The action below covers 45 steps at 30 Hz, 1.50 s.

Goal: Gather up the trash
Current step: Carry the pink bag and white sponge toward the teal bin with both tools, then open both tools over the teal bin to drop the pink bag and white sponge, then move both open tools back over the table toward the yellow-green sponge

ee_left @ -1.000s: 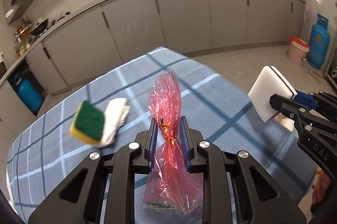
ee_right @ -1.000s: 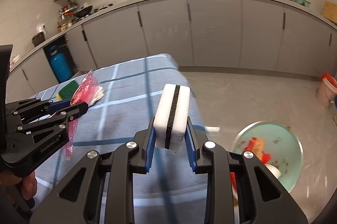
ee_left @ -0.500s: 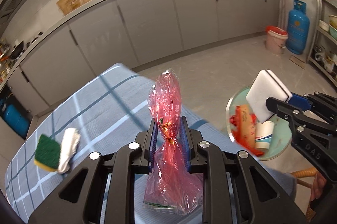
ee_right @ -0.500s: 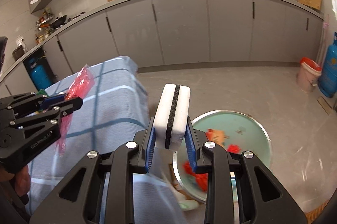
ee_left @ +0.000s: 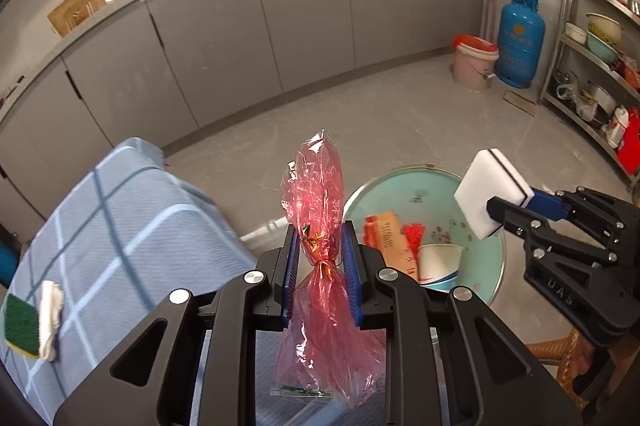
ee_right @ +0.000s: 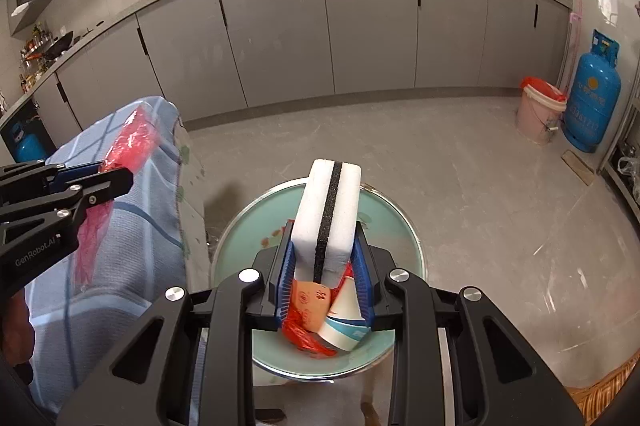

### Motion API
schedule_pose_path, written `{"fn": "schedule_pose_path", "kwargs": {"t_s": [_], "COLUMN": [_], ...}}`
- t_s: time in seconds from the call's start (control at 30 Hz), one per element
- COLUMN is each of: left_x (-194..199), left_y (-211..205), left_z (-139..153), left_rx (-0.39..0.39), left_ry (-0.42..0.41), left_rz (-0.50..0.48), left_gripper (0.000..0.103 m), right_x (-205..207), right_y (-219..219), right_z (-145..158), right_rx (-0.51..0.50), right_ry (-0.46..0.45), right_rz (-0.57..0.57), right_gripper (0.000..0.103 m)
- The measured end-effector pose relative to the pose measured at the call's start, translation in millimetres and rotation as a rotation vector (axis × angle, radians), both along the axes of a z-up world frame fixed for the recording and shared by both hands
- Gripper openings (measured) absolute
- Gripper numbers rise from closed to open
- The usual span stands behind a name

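My left gripper (ee_left: pixel 319 250) is shut on a crinkled red plastic bag (ee_left: pixel 316 194), pinched at its tied neck, and it hangs just left of a round teal basin (ee_left: pixel 424 186) on the floor. My right gripper (ee_right: pixel 325 258) is shut on a white sponge with a black middle layer (ee_right: pixel 326 214), held upright over the same teal basin (ee_right: pixel 384 226). In the basin lie an orange carton (ee_left: pixel 386 234), a paper cup (ee_left: pixel 438 260) and red scraps (ee_left: pixel 412 234). The left gripper (ee_right: pixel 120 182) shows at the left of the right wrist view, and the right gripper (ee_left: pixel 496 216) at the right of the left wrist view.
The table with a blue checked cloth (ee_left: pixel 120 226) stands left of the basin, carrying a green-and-yellow sponge (ee_left: pixel 18 322) and a white cloth (ee_left: pixel 50 306). Grey cabinets (ee_right: pixel 360 26) line the back. A pink bucket (ee_left: pixel 474 64), a blue gas cylinder (ee_left: pixel 518 38) and a metal shelf (ee_left: pixel 596 66) stand at the right.
Both grippers have swung right, off the table and toward the floor basin, each keeping its load. The basin has come into full view beneath the white sponge.
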<state>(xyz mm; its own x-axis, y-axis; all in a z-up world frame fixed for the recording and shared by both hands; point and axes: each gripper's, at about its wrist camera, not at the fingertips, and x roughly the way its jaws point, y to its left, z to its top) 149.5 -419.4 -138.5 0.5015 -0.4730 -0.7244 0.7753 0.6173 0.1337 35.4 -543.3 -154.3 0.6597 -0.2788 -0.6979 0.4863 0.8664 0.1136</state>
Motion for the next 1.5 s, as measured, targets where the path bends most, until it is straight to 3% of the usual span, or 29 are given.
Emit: {"fn": "schedule_pose_path", "kwargs": {"t_s": [0.4, 0.47, 0.53, 0.6, 0.7, 0.77, 1.07, 1.5], "left_x": [-9.8, -10.9, -12.1, -11.7, -11.1, -10.6, -5.5, -0.6], "left_y": [-33.9, -35.7, -37.5, -39.0, -39.6, -39.3, -28.3, -5.2], "left_z": [-19.1, -20.3, -22.1, -24.1, -26.6, -26.4, -16.4, -6.6], "left_rx": [0.03, 0.032, 0.037, 0.042, 0.045, 0.043, 0.03, 0.019], "left_ry": [0.007, 0.008, 0.0, 0.003, 0.004, 0.001, -0.042, -0.047], "left_rz": [-0.061, -0.064, -0.067, -0.068, -0.064, -0.055, 0.002, 0.052], "left_gripper": [0.025, 0.037, 0.038, 0.04, 0.047, 0.058, 0.084, 0.087], "right_x": [-2.8, -3.5, -4.2, -5.0, -7.3, -9.9, -18.0, -10.8], "right_y": [-24.8, -27.7, -29.6, -30.9, -33.7, -35.4, -38.5, -16.9], "right_z": [-17.5, -17.8, -18.2, -20.2, -22.6, -22.7, -20.4, -10.3], "right_rx": [0.007, 0.013, 0.016, 0.025, 0.028, 0.029, 0.049, 0.038], "right_ry": [0.022, 0.016, 0.018, 0.014, 0.013, 0.008, -0.008, -0.024], "right_rz": [-0.031, -0.037, -0.039, -0.04, -0.049, -0.06, -0.093, -0.067], "right_gripper": [0.031, 0.033, 0.033, 0.044, 0.045, 0.046, 0.054, 0.07]}}
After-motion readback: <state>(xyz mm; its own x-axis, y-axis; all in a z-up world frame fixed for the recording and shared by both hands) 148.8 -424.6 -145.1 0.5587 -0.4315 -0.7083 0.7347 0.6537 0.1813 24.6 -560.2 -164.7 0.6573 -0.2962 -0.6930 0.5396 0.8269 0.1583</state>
